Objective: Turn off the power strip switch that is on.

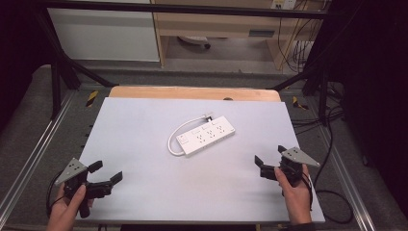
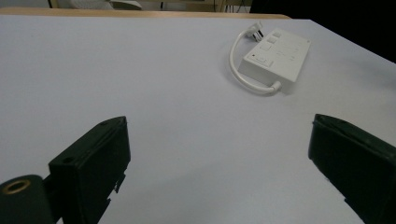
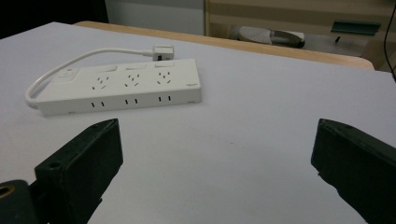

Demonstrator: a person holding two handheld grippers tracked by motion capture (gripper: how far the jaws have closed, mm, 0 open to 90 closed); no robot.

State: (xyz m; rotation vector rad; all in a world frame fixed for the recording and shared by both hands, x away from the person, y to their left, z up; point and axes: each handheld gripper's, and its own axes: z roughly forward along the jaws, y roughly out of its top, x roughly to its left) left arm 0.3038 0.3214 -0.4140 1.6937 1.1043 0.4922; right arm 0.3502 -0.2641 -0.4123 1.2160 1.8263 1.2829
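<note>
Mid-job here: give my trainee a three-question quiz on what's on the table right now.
1. True or false: the left gripper is shut on the power strip.
2. The white cable loops from the strip's end and finishes at: A) a wall socket, B) its plug lying beside the strip, C) the right gripper.
3. Fill in: the strip rests on the ___ mat.

Key: 1 false, both grippers are open and apart from it. 2 B. 3 white.
</note>
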